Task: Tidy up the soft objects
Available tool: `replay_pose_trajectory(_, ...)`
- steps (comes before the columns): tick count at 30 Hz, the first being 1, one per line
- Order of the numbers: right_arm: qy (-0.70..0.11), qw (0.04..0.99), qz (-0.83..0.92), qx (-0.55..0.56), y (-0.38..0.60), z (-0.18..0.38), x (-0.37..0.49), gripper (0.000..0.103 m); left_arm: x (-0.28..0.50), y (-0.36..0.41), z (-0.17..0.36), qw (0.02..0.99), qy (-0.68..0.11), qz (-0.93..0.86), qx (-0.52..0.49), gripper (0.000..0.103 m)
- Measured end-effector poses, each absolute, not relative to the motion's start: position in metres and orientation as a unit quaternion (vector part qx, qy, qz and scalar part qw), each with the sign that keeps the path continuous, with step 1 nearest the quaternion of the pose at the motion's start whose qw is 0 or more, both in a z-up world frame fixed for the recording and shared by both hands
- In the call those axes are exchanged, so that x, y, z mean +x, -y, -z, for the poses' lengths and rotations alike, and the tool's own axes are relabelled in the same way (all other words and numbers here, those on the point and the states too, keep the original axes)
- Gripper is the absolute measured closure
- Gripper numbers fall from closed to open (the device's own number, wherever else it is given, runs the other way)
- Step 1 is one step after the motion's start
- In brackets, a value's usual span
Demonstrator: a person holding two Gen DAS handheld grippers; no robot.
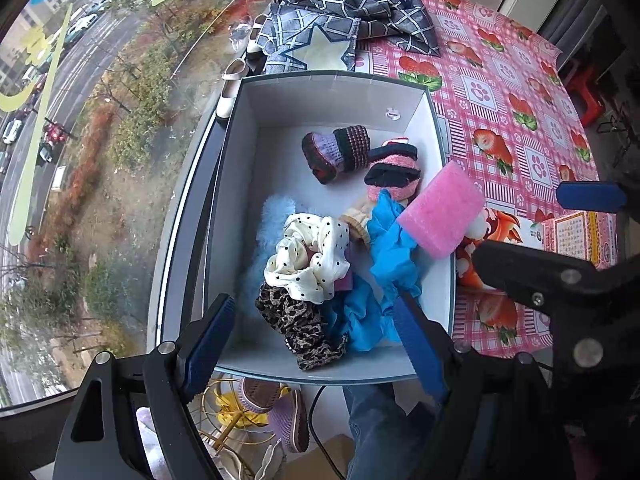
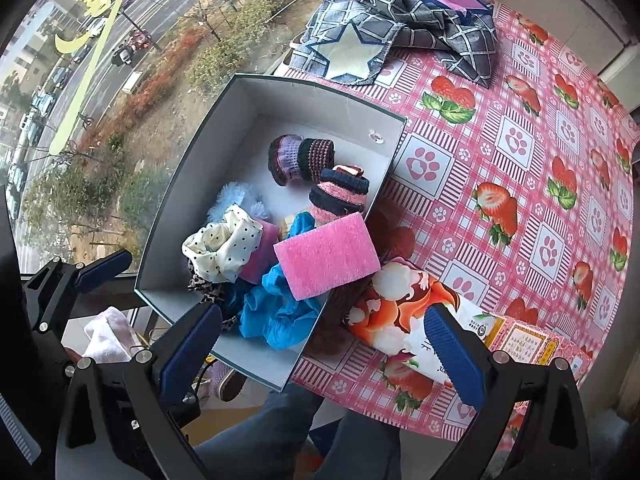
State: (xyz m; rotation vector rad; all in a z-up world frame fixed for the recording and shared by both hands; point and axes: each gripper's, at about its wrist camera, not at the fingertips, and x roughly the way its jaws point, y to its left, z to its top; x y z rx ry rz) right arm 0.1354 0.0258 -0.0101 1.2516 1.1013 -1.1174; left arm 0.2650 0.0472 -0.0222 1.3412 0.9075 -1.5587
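A grey open box [image 1: 336, 80] [image 2: 320, 92] holds several soft items: a purple-black knitted sock [image 1: 340, 152], a pink-navy striped sock [image 1: 394, 172], a cream polka-dot scrunchie [image 1: 308, 256], a leopard-print piece [image 1: 296, 320] and crumpled blue cloth [image 1: 384, 272]. A pink sponge [image 1: 440, 210] [image 2: 326, 252] lies tilted over the box's right wall, on the blue cloth [image 2: 280, 312]. No pad touches it. My left gripper [image 1: 314, 346] hovers open over the box's near end. My right gripper [image 2: 324, 354] stands wide open above the box's near corner and a tissue pack [image 2: 400, 320].
The box sits at the left edge of a table with a pink strawberry cloth [image 2: 500, 152], against a window. A checked fabric with a star patch [image 2: 400, 20] lies behind the box. A printed carton [image 2: 528, 340] lies beside the tissue pack. A person's legs [image 2: 272, 432] show below.
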Motion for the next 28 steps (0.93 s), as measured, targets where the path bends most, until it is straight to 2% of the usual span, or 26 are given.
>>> replay_pose_trajectory(24, -0.458, 0.535, 0.473, 0.529, -0.031, 0.009, 0.138, 0.001, 0.27, -0.046, 0.03, 0.43, -0.376, 0.617, 0.541, 0.019)
replay_pose_trajectory(28, -0.457, 0.536, 0.473, 0.529, -0.032, 0.008, 0.14, 0.001, 0.273, -0.046, 0.018, 0.429, -0.373, 0.649, 0.506, 0.02)
